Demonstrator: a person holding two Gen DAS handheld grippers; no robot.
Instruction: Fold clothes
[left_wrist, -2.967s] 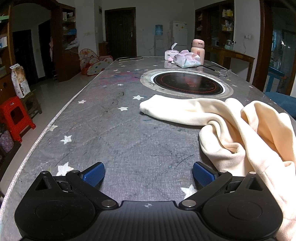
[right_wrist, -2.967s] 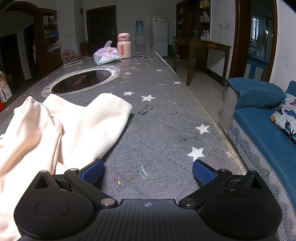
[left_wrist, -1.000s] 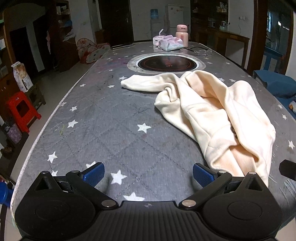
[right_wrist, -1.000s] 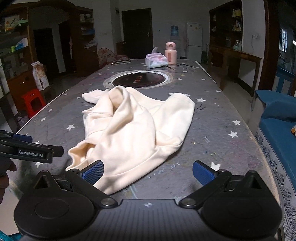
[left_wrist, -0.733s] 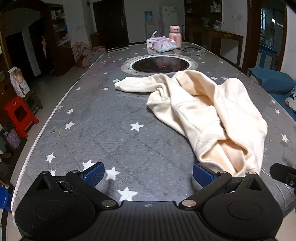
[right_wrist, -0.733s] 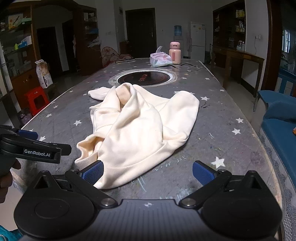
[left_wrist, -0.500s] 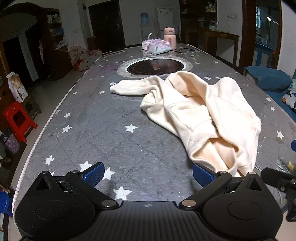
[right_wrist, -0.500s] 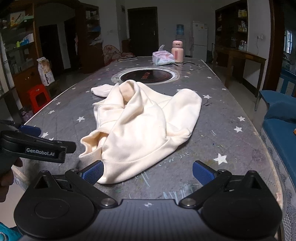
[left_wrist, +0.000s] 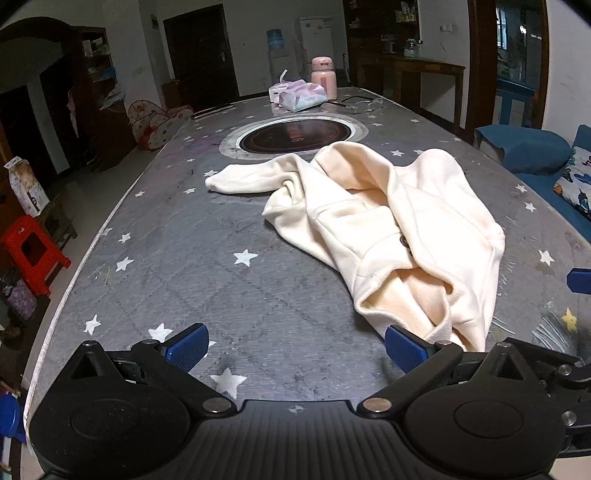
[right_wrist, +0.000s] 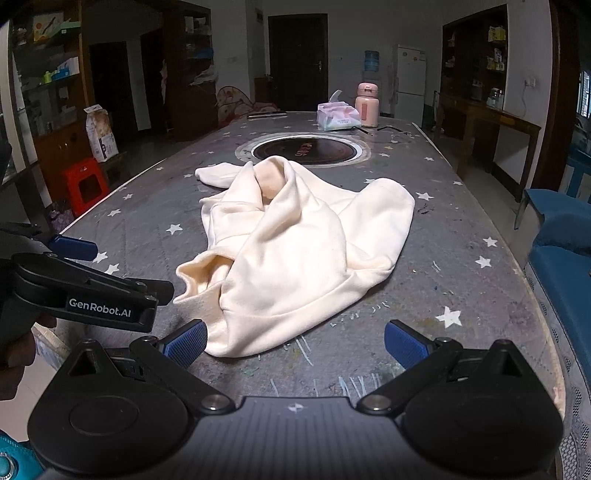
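Note:
A cream sweatshirt (left_wrist: 388, 225) lies crumpled on the grey star-patterned tabletop (left_wrist: 207, 266), one sleeve stretched toward the far left. In the right wrist view the same sweatshirt (right_wrist: 295, 251) spreads across the middle of the table. My left gripper (left_wrist: 295, 347) is open near the table's front edge, its right blue pad just short of the hem. My right gripper (right_wrist: 295, 343) is open too, with its left pad close to the hem's near fold. Neither holds any cloth. The left gripper's fingers (right_wrist: 74, 247) also show at the left of the right wrist view.
A round black cooktop (left_wrist: 291, 134) is set into the table beyond the sweatshirt. A tissue pack (left_wrist: 301, 98) and a pink flask (left_wrist: 323, 81) stand at the far end. A blue sofa (right_wrist: 561, 266) is on the right, a red stool (left_wrist: 31, 251) on the left.
Both grippers have drawn back toward the table's near end and risen, so the whole sweatshirt now shows. Both stayed open. The sweatshirt lies as it did a second ago.

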